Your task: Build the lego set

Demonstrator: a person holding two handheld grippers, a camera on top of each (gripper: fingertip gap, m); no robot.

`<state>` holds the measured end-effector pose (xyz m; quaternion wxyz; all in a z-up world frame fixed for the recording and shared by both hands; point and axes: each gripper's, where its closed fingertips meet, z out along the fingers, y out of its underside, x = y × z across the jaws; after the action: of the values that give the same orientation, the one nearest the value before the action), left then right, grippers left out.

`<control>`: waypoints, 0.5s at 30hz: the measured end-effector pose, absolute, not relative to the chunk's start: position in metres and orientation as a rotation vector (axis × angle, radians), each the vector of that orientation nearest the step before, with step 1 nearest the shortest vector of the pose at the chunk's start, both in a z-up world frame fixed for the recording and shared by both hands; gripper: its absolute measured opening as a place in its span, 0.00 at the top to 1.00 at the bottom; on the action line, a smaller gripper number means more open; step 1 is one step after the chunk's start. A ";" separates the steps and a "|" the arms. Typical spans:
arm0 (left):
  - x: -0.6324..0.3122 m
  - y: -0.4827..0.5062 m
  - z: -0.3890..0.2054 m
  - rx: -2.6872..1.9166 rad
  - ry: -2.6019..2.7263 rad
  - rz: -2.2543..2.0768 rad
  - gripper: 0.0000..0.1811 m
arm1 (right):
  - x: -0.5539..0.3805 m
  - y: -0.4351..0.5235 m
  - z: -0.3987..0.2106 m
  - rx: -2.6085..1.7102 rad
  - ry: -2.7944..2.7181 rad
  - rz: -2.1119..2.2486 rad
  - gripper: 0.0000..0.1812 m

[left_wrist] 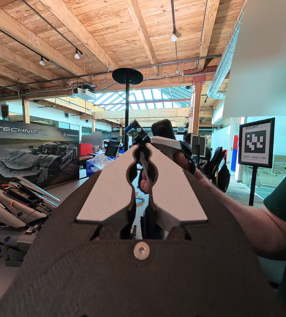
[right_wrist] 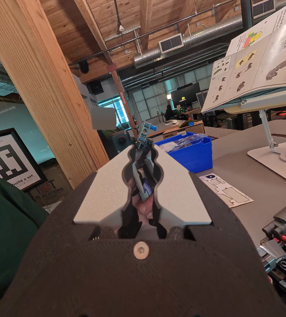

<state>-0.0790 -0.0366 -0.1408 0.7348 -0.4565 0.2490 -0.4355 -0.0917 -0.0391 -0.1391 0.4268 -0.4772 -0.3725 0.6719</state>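
Note:
A small grey Lego piece with a blue pin (left_wrist: 137, 129) sticks up between my left gripper's (left_wrist: 142, 145) tips, which are shut on its dark lower end. The same piece (right_wrist: 144, 132) stands above my right gripper's (right_wrist: 143, 147) tips, which are also shut on it. The two grippers meet tip to tip, raised above the table. The right gripper (left_wrist: 164, 142) and the hand holding it show opposite in the left wrist view. The partly built grey car (left_wrist: 18, 211) lies on the table at the left, and it also shows in the right wrist view (right_wrist: 283, 243) at the lower right.
The Lego box (left_wrist: 30, 151) stands behind the car. A blue bin (right_wrist: 190, 156) with plastic bags, a sticker sheet (right_wrist: 224, 190) and an instruction booklet (right_wrist: 259, 60) on a white stand are on the grey table (right_wrist: 242, 171). A wooden post (right_wrist: 44, 85) and a framed sign (left_wrist: 255, 142) stand nearby. My left and right fingertips are right by each other. Left tips and right tips are each some 25 centimeters from the partly built grey car (left_wrist: 18, 211).

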 end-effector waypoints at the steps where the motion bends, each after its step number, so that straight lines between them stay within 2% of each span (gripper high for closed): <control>1: -0.079 -0.037 -0.141 -1.002 0.548 -0.955 0.99 | -0.092 -0.039 -0.139 -1.192 -0.931 1.683 0.91; 8: -0.079 -0.036 -0.141 -1.011 0.545 -0.934 0.99 | -0.090 -0.038 -0.140 -1.192 -0.906 1.711 0.91; 11: -0.086 -0.038 -0.138 -0.980 0.511 -0.980 0.99 | -0.085 -0.033 -0.136 -1.188 -0.850 1.766 0.82; 15: -0.098 -0.042 -0.132 -0.916 0.459 -1.099 0.99 | -0.077 -0.025 -0.138 -1.192 -0.813 1.741 0.83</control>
<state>-0.0982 -0.0418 -0.1315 0.7307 -0.4163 0.2085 -0.4993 -0.0769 -0.0255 -0.1381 0.4263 -0.4770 -0.3252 0.6964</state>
